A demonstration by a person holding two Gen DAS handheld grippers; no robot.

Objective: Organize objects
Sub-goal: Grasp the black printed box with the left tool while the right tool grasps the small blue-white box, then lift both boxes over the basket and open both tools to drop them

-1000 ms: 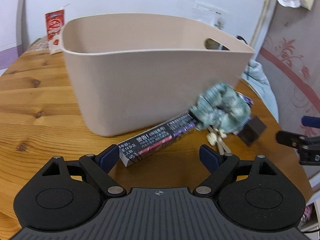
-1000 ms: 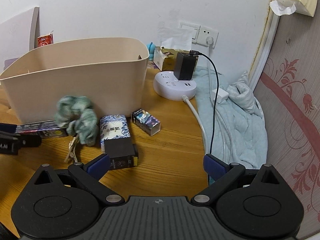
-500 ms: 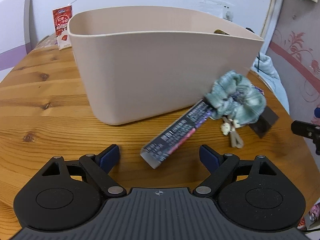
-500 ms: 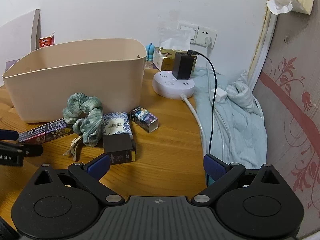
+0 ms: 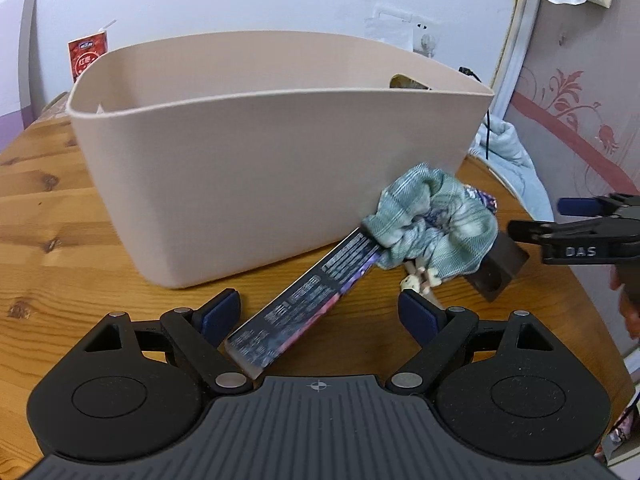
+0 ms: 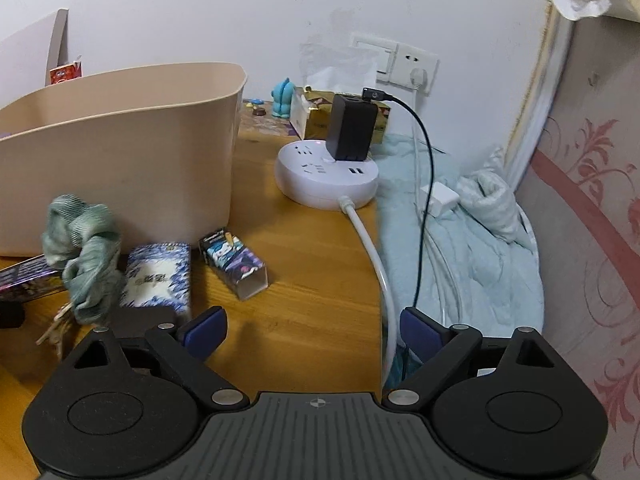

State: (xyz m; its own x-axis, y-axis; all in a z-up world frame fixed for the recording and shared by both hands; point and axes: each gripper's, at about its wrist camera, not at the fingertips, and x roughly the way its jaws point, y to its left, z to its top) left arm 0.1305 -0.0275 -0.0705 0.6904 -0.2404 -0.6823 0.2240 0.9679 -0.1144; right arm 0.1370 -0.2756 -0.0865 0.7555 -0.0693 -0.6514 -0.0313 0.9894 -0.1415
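One bin [image 5: 248,184], one scrunchie [image 5: 436,220], three boxes [image 6: 158,276]

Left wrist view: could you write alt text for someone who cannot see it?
An open left gripper straddles the near end of a long dark printed box on a wooden table. A green scrunchie lies over the box's far end, beside a beige plastic bin. The right gripper enters from the right.
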